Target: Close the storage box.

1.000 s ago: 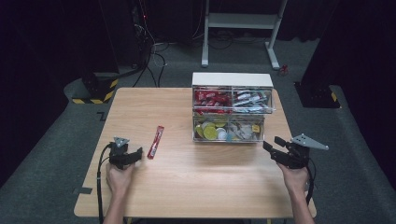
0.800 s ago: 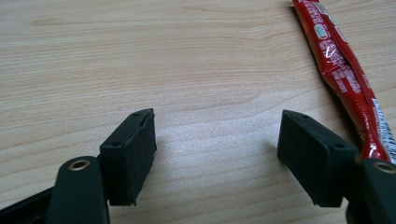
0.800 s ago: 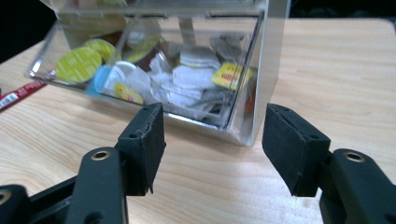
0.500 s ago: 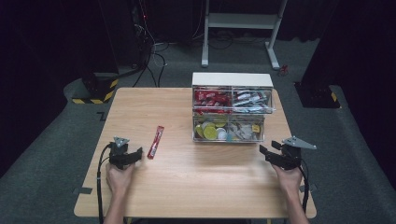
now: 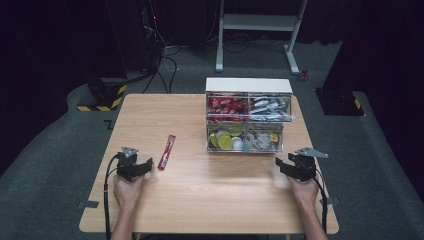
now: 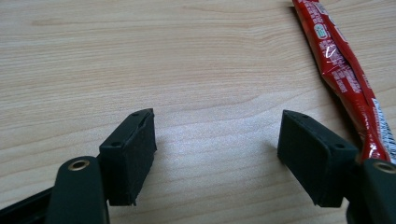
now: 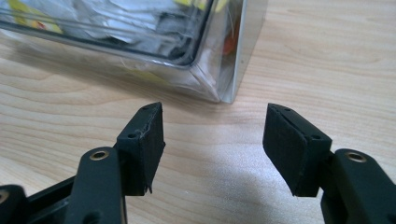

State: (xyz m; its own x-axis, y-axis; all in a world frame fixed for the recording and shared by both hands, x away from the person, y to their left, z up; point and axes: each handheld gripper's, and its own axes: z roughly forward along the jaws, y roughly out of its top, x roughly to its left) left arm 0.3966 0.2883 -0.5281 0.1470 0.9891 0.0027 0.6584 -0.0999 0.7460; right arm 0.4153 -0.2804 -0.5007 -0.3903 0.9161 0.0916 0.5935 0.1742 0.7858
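Left gripper point(image 5: 141, 166) sits near the table's point(image 5: 210, 200) near-left edge, jaws wide apart with only bare wood between them, low over the surface. Red sachet point(image 5: 166, 152) lies flat just right of it, long axis running near-to-far, slightly tilted; in the left gripper view the red sachet point(image 6: 343, 70) runs past the outside of the right-hand jaw, very close to it, contact unclear. Right gripper point(image 5: 281, 165) is at the near-right of the table, just in front of the near-right corner of the clear drawer unit point(image 5: 248, 85); jaws stand apart with nothing between them, pads over bare wood, and they've just eased slightly closer. Right gripper view: the drawer unit's clear corner point(image 7: 224, 70) is just beyond the jaw tips, not touching. Unit has four compartments: top-left holds red packets point(image 5: 227, 105), top-right white-and-red ones, bottom-left yellow-green round items point(image 5: 223, 140), bottom-right mixed small bits. Both hands grip the tools from the near edge.
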